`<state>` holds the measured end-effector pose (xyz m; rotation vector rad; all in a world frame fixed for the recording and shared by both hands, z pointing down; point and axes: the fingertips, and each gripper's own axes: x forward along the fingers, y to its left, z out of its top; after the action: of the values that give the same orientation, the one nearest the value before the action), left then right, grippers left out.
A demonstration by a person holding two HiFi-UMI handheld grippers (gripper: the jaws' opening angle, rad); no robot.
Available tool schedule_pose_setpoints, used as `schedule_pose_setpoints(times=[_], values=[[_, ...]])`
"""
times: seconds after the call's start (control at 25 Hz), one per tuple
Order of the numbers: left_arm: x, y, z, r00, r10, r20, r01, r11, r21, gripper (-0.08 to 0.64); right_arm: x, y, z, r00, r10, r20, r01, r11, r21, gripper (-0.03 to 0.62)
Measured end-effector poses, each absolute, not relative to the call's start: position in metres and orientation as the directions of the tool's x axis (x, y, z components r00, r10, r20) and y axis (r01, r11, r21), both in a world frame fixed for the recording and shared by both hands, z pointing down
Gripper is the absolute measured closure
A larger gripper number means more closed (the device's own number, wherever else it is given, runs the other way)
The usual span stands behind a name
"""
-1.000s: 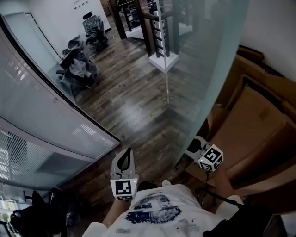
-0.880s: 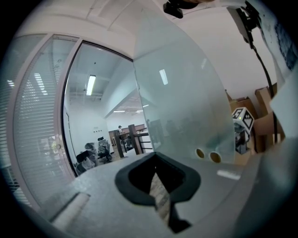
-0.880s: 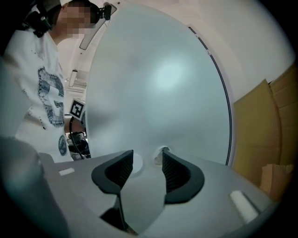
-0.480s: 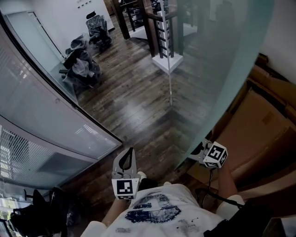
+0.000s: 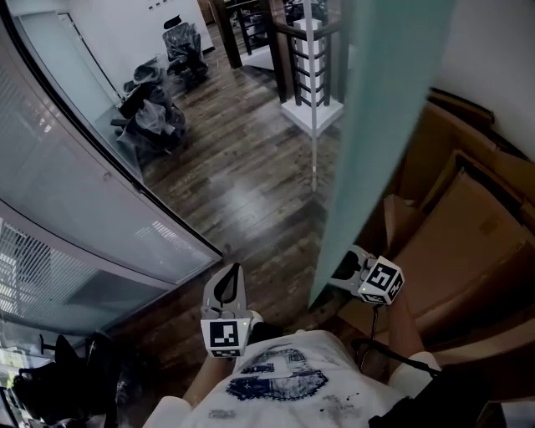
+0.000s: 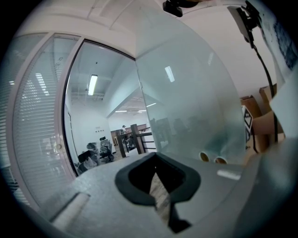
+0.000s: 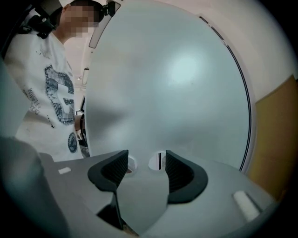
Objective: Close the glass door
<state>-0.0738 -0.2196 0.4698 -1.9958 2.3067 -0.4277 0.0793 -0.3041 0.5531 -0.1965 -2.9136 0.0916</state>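
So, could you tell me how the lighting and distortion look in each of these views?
Head view: dim, with a pale sheen on the floor and murky lower corners. Left gripper view: fisheye bows the frame; a bright streak sits on the door. Right gripper view: soft glare on the frosted door, black corners.

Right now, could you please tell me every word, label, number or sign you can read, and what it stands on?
No text reads clearly.
T-shirt: blue print, lettering too blurred to read.
Wall sign: too small to read.
Left gripper and right gripper cubes: square black-and-white markers only, no letters.
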Motion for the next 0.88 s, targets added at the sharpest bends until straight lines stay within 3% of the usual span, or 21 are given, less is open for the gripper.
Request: schedule_pose_setpoints(times=[0.28, 0.88], values=[[-0.084, -0.218, 0.471, -0.196, -0.971, 0.137, -0.957, 0.159, -0.243, 0.557, 0.058, -0.296, 0.548, -0.967, 0.202, 0.156, 0.180, 0.973, -0.143, 0.360], [-0.106, -0.200, 0.474, -0.281, -0.949, 0.143, -0.940, 0.243, -0.238, 0.557, 0.007, -0.276, 0.574, -0.934, 0.274, 0.230, 0.264, 0.962, -0.074, 0.353]])
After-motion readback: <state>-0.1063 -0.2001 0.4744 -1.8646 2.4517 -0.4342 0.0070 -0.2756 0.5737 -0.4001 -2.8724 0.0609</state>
